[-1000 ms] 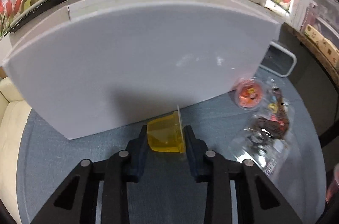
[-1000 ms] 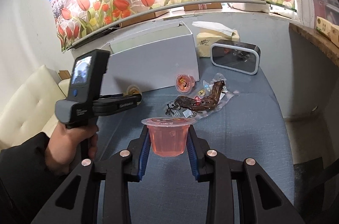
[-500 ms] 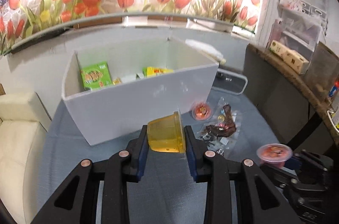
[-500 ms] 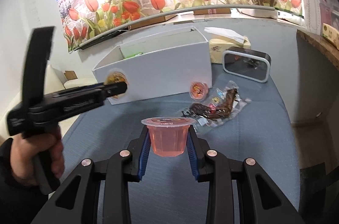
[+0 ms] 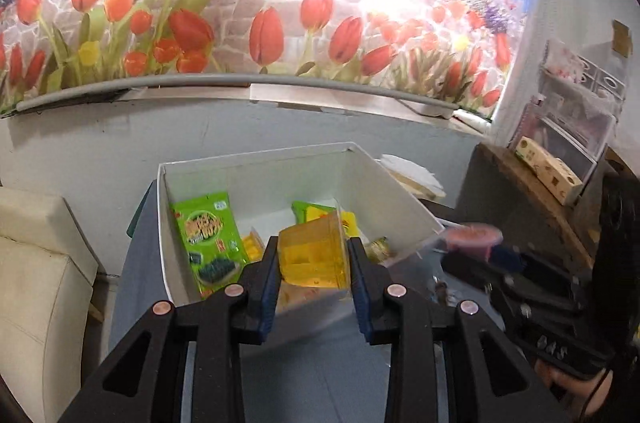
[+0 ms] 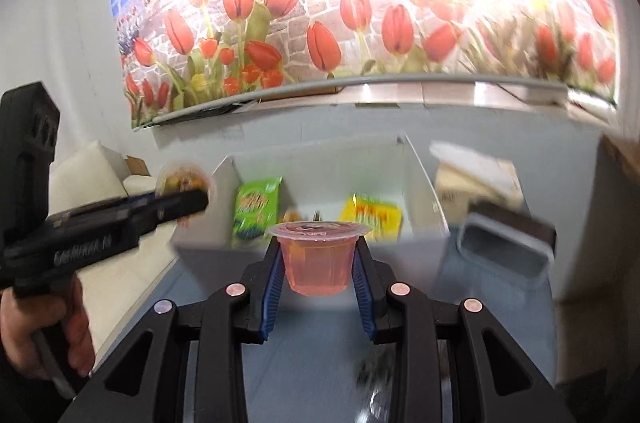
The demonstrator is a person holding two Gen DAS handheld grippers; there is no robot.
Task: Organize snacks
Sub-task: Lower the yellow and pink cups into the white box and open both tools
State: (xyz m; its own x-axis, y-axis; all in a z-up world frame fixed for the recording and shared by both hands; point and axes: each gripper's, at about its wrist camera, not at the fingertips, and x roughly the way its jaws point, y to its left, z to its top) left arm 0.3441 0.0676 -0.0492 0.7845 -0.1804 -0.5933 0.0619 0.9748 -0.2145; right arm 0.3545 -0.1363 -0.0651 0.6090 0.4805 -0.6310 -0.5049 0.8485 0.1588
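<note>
My left gripper (image 5: pixel 314 261) is shut on a yellow jelly cup (image 5: pixel 314 255), tipped on its side, hanging over the near wall of the white box (image 5: pixel 404 207). My right gripper (image 6: pixel 318 265) is shut on an upright pink jelly cup (image 6: pixel 318 259), held in front of the same white box (image 6: pixel 420 175). In the left wrist view that pink jelly cup (image 5: pixel 472 237) shows at the right, near the box's corner. The right wrist view shows the yellow jelly cup (image 6: pixel 184 181) at the left, level with the box's left end. Inside the box lie a green snack packet (image 5: pixel 206 239) and yellow packets (image 6: pixel 372 217).
The box stands on a blue-grey table (image 5: pixel 304 379) against a wall with a tulip mural. A dark clock with a white frame (image 6: pixel 506 249) and a tissue box (image 6: pixel 476 179) sit right of the box. A cream sofa (image 5: pixel 36 283) is at the left. A hand (image 6: pixel 44 331) grips the left tool.
Both grippers have risen and come toward the box with their cups still held. The left view went from facing the box's outer wall to looking down into it.
</note>
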